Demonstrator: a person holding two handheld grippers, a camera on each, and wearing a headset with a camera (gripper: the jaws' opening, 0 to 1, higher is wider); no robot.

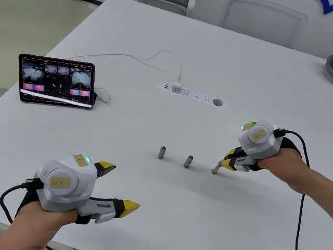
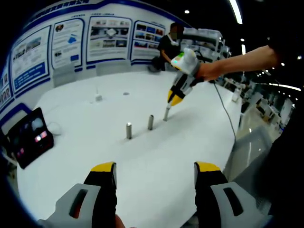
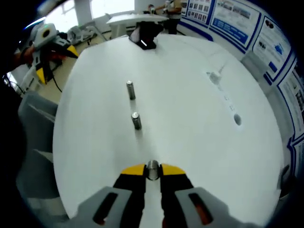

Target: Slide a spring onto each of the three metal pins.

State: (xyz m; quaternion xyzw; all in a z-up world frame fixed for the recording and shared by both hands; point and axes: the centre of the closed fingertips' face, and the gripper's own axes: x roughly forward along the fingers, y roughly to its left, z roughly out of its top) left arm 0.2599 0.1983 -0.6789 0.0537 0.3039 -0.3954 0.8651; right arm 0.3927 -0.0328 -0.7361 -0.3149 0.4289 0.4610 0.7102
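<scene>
Right gripper (image 1: 225, 161): jaws clamped on the end metal pin (image 1: 215, 169).
Left gripper (image 1: 122, 186): jaws apart, holding nothing, over the white table (image 1: 156, 219).
Other 2 pins (image 1: 162, 152) (image 1: 188, 161): standing mid-table, in a row.

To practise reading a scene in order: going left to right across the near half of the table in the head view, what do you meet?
left gripper → first pin → second pin → third pin → right gripper

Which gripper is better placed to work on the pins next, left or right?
Right. The right gripper has its fingers closed on the end pin. The left gripper is open and well back from it.
</scene>
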